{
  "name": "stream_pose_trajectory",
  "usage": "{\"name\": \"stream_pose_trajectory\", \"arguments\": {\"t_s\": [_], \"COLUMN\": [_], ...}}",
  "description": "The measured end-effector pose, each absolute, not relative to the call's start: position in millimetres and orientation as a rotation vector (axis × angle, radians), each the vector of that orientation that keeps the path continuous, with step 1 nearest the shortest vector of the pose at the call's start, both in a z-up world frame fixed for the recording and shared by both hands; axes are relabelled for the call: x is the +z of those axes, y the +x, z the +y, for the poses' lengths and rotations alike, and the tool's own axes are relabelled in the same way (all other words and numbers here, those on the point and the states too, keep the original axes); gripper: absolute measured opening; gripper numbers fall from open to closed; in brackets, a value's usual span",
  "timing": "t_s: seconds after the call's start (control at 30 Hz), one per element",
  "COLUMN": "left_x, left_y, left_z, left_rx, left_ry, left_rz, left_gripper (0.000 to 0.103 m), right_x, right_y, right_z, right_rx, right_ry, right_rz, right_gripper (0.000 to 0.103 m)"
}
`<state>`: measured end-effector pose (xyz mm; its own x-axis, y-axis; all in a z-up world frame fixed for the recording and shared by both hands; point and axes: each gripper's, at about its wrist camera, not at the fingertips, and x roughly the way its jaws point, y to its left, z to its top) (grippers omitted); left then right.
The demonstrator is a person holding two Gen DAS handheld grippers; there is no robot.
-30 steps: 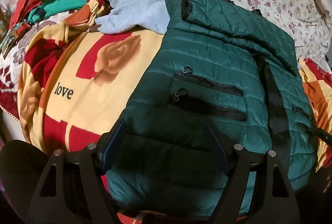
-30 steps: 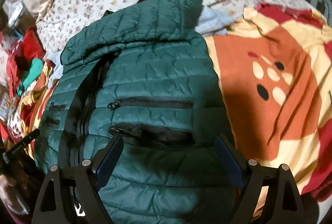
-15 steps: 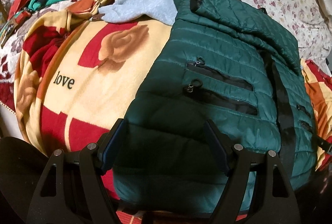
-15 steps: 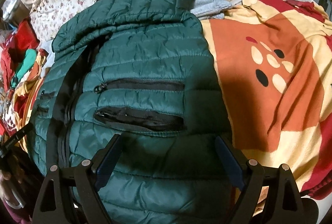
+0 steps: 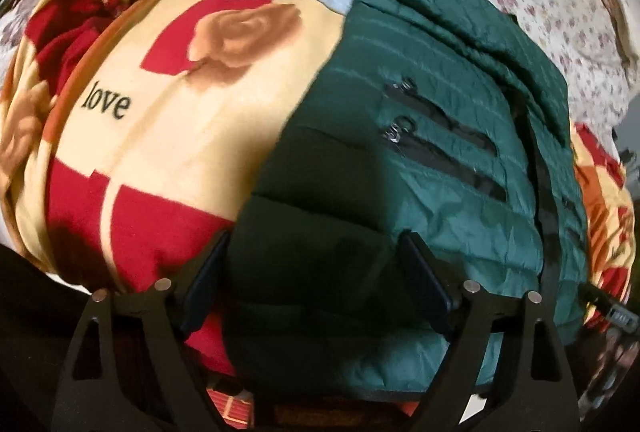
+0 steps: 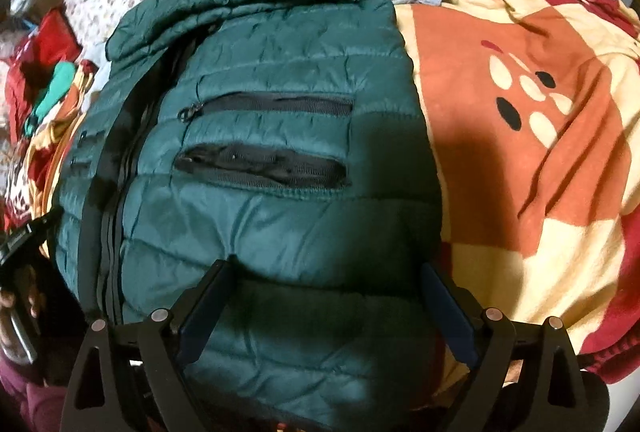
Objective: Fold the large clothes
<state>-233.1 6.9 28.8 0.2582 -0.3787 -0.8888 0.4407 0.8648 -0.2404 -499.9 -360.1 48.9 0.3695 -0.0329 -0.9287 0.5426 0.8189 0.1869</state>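
Two claws, the left claw and the right claw, hang spread apart over the near hem of the green jacket, gripping nothing; both have just been widening, probably to take the hem. The jacket lies flat on a patterned blanket on the bed. Only the left view shows "love" on the blanket; only the right shows the open pocket.

Dim warm light, motion blur, fisheye edges, dark shadows.

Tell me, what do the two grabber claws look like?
Both the left gripper and the right gripper are black, with triangle cut-outs in their arms, round silver pins at the joints, and flat dark blue pads inside the fingers.
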Motion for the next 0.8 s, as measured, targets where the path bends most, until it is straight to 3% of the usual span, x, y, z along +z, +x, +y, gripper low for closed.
{"name": "stream_pose_trajectory", "arguments": {"t_s": [0.37,0.43,0.47,0.5,0.53,0.57,0.6,0.67,0.8], "left_x": [26.2,26.9,27.9,28.6,32.3,34.9,39.5,51.9,86.7], "left_y": [-237.7,-240.1,-241.0,-241.5,-242.8,-243.2,-244.1,-243.9,-239.3], "left_z": [5.2,4.8,4.8,4.9,5.5,5.9,5.3,6.5,3.5], "left_rx": [-0.592,-0.609,-0.620,-0.622,-0.615,-0.611,-0.603,-0.625,-0.674], "left_ry": [0.081,0.093,0.093,0.092,0.094,0.098,0.113,0.101,0.056], "left_rz": [1.196,1.195,1.195,1.194,1.183,1.174,1.156,1.131,1.062], "left_gripper": [0.086,0.085,0.075,0.066,0.047,0.028,0.021,0.013,0.011], "right_x": [31.5,36.2,38.4,39.8,42.3,47.9,52.4,70.1,114.9], "right_y": [-526.4,-525.2,-522.8,-521.6,-521.1,-521.6,-521.1,-522.5,-521.4], "right_z": [-375.1,-362.3,-354.8,-350.4,-347.2,-345.8,-346.2,-347.8,-354.2], "right_rx": [-0.278,-0.258,-0.250,-0.243,-0.241,-0.238,-0.232,-0.221,-0.186], "right_ry": [0.782,0.715,0.650,0.608,0.575,0.555,0.548,0.525,0.476], "right_rz": [1.106,1.096,1.104,1.106,1.097,1.070,1.058,1.012,0.880], "right_gripper": [0.091,0.079,0.075,0.061,0.043,0.036,0.027,0.020,0.019]}}
